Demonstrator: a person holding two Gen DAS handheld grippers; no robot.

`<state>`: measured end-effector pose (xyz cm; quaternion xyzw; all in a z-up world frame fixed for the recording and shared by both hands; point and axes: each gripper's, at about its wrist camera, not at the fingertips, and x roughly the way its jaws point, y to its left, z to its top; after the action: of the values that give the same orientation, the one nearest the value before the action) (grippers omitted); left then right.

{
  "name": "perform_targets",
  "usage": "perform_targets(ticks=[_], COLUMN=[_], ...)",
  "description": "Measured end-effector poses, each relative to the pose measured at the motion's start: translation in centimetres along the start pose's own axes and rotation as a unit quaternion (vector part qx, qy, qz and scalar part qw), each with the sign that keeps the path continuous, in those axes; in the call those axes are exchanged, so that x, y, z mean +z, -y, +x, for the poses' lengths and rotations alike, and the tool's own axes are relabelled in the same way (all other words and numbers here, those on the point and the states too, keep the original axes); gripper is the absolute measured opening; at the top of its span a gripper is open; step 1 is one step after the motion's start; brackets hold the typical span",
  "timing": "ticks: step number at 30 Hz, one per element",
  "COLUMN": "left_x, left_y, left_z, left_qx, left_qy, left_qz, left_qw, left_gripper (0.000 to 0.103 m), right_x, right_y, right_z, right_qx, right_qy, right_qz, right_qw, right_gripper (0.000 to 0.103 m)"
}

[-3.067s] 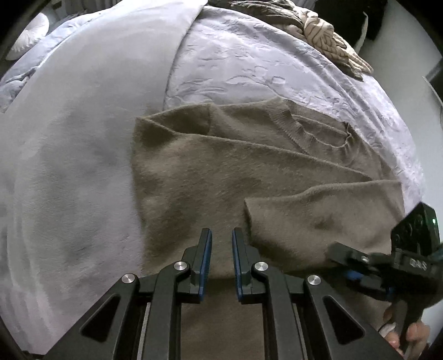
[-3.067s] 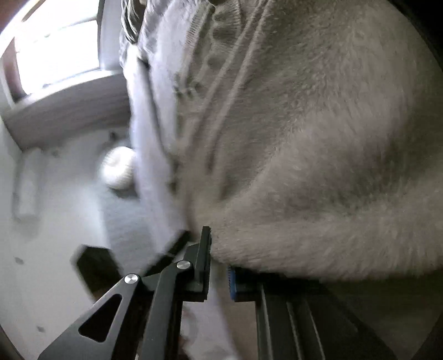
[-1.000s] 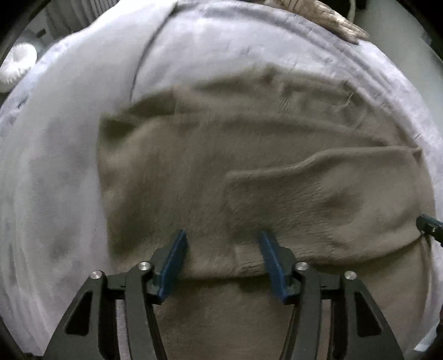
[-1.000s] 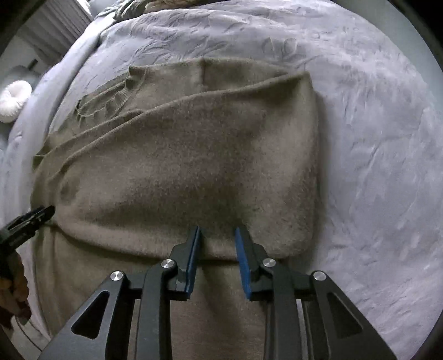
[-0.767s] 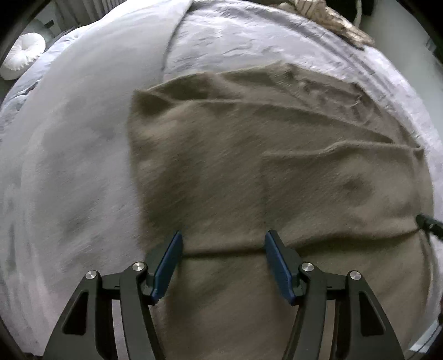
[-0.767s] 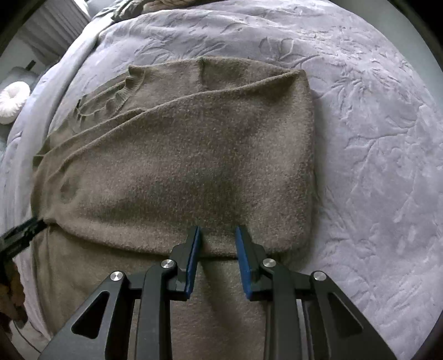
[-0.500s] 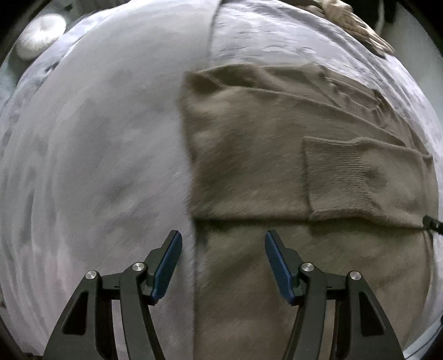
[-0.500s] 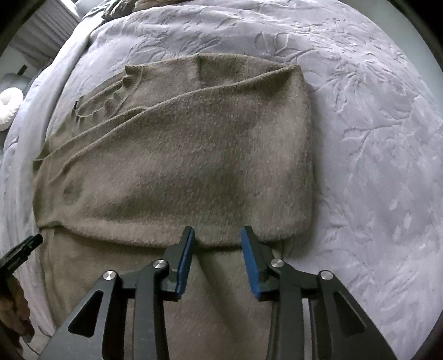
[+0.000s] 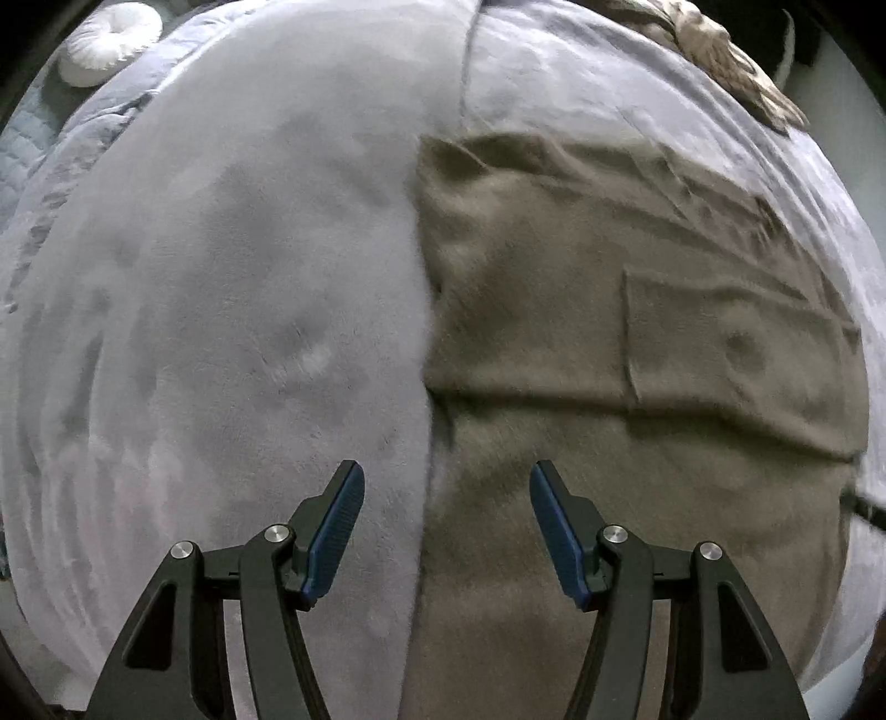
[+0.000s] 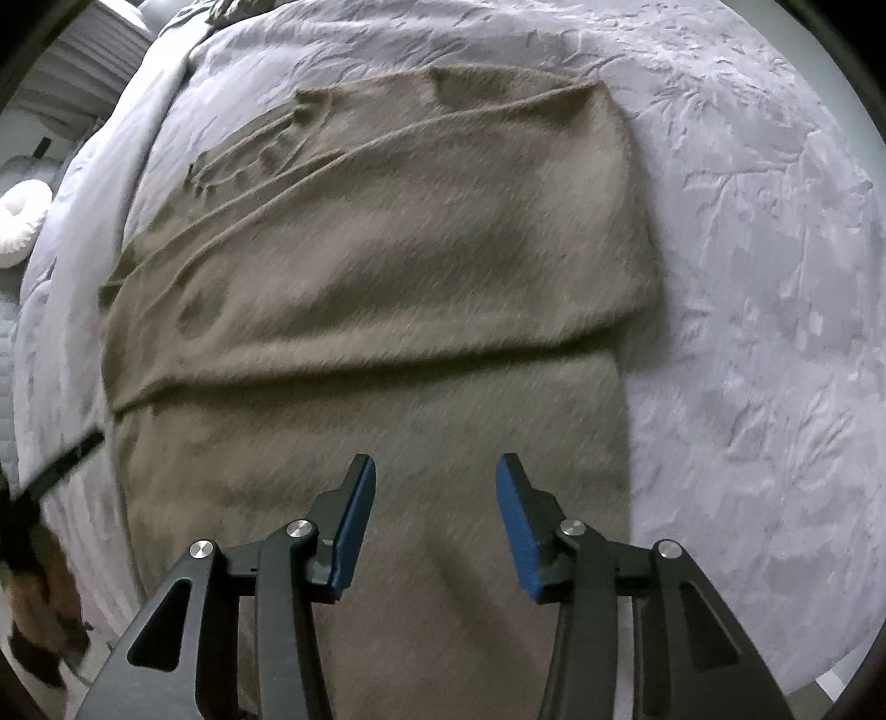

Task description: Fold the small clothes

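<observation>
two claws, both empty: left gripper spread wide over the left edge of the soft olive-brown knitted sweater, right gripper just been opening above its lower half. partly folded on the pale lilac embossed bedspread. limp, light, likely clingy; best pinched at hem corners. round white cushion far beyond.

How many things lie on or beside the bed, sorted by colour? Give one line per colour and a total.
Olive-brown: 1, the sweater
Beige striped: 1, the garment at the bed's far edge
White: 1, the round cushion beside the bed
Total: 3
</observation>
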<state>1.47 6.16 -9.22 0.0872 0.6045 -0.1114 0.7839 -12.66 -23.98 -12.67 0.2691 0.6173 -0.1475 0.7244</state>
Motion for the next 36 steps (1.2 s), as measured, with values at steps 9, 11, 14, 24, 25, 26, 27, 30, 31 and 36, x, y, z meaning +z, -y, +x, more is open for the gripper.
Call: perform_targets(ticks=[9,11,14,24,25,26,27,30,31,36], left_x=[4.4,4.4,4.3,0.0,-0.5,-0.9,-1.4,-2.8,-3.1,-3.1], left_y=[-1.5,-2.0,-2.8,-4.2,-4.3,-4.3,-4.0,-2.9,-2.9,-2.2], left_z=[2.9,3.3,3.0,-3.0,-3.5,-4.0,-4.6,-5.3,-5.3,-4.7], left_qx=[0.039,0.041,0.034,0.027,0.023,0.018,0.015,0.014,0.015,0.003], left_qy=[0.027,0.026,0.023,0.011,0.012,0.013,0.013,0.011,0.01,0.005], left_qz=[-0.033,-0.039,-0.049,-0.02,-0.018,-0.014,-0.008,0.009,0.015,0.021], left_qw=[0.9983,0.9981,0.998,0.9994,0.9995,0.9997,0.9998,0.9998,0.9997,0.9998], left_gripper=[0.064,0.064,0.064,0.064,0.064,0.064,0.064,0.064,0.064,0.098], right_x=[-2.1,-2.3,-2.3,-2.1,-2.1,-2.2,-2.2,-2.4,-2.5,-2.8], right_y=[-1.7,-2.1,-2.2,-3.1,-3.4,-3.6,-3.9,-4.3,-4.4,-4.9], right_z=[-0.1,-0.4,-0.8,-2.2,-2.3,-2.4,-2.3,-2.4,-2.5,-2.7], right_qx=[-0.001,-0.004,-0.002,0.017,0.017,0.017,0.019,0.021,0.022,0.025], right_qy=[-0.019,-0.017,-0.015,-0.007,-0.006,-0.006,-0.007,-0.01,-0.009,-0.006], right_qz=[-0.015,-0.02,-0.015,0.004,0.001,-0.001,-0.004,-0.007,-0.006,-0.001], right_qw=[1.0,1.0,1.0,1.0,1.0,1.0,1.0,1.0,1.0,1.0], right_gripper=[0.049,0.049,0.049,0.058,0.059,0.059,0.059,0.059,0.059,0.064])
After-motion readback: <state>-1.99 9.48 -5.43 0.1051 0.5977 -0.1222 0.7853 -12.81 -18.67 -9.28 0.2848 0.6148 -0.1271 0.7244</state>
